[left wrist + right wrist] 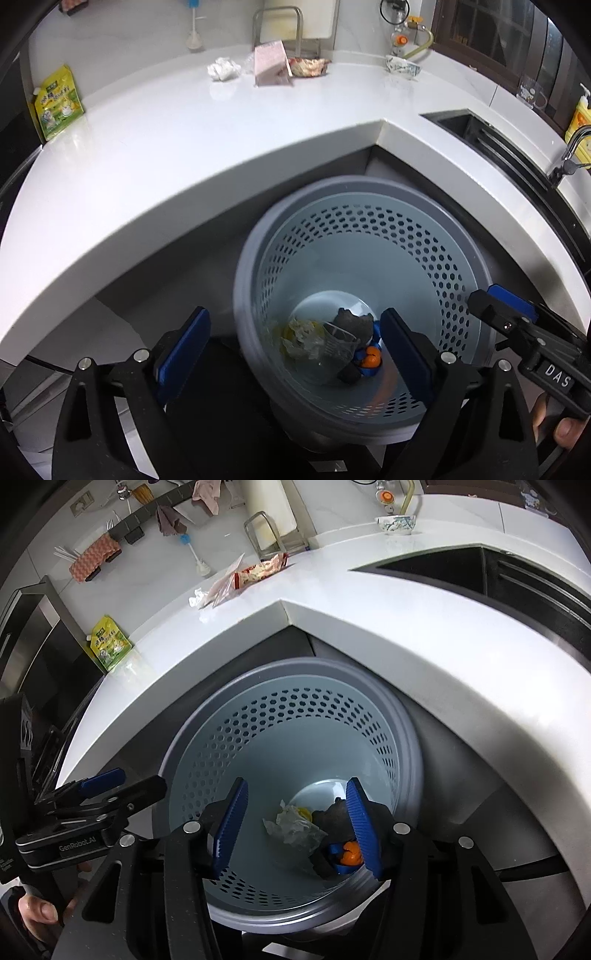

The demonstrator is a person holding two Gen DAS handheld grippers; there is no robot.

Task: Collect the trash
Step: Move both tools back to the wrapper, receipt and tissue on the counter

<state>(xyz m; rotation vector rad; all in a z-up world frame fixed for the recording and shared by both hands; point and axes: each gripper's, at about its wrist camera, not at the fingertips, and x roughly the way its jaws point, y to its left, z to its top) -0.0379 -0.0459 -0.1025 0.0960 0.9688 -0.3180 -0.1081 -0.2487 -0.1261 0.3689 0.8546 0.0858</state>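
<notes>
With both grippers (295, 354) (295, 827) wide open and empty over the bin (369, 236), I see the remaining wrappers (271, 68) at twelve o'clock.

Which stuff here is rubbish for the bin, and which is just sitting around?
For the job: grey bin, crumpled tissue, pink packet, red wrapper.

Just there: patterned bowl, yellow pouch, bottle brush, sink.

Patterned bowl (403, 67), bottle brush (192, 27), sink (461, 572)
</notes>
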